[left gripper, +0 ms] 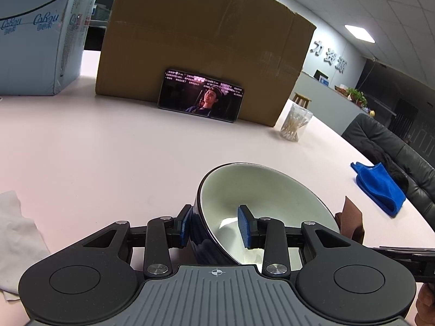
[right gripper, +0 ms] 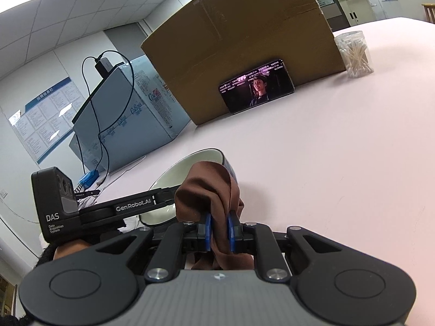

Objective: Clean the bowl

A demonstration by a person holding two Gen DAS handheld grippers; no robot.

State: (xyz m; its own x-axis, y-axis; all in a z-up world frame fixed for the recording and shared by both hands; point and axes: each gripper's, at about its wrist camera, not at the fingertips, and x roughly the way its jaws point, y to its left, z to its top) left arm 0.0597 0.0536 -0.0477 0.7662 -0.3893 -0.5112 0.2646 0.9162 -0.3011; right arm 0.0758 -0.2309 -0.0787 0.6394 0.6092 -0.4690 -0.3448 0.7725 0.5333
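The left gripper (left gripper: 216,224) has its jaws closed on the wall of the bowl (left gripper: 261,190), one pad outside, one inside; the bowl is tipped, its mouth facing up and away from the camera. The right gripper (right gripper: 219,231) has its jaws nearly shut, pinching a brown cloth (right gripper: 209,187) draped against the bowl's rim. The pale pink surface (left gripper: 108,149) carries a cardboard box (left gripper: 204,40) with a phone (left gripper: 199,97) leaning on it and a jar of cotton swabs (left gripper: 295,122). Only the left view shows the blue cloth (left gripper: 380,187); only the right shows the charger cable (right gripper: 92,103).
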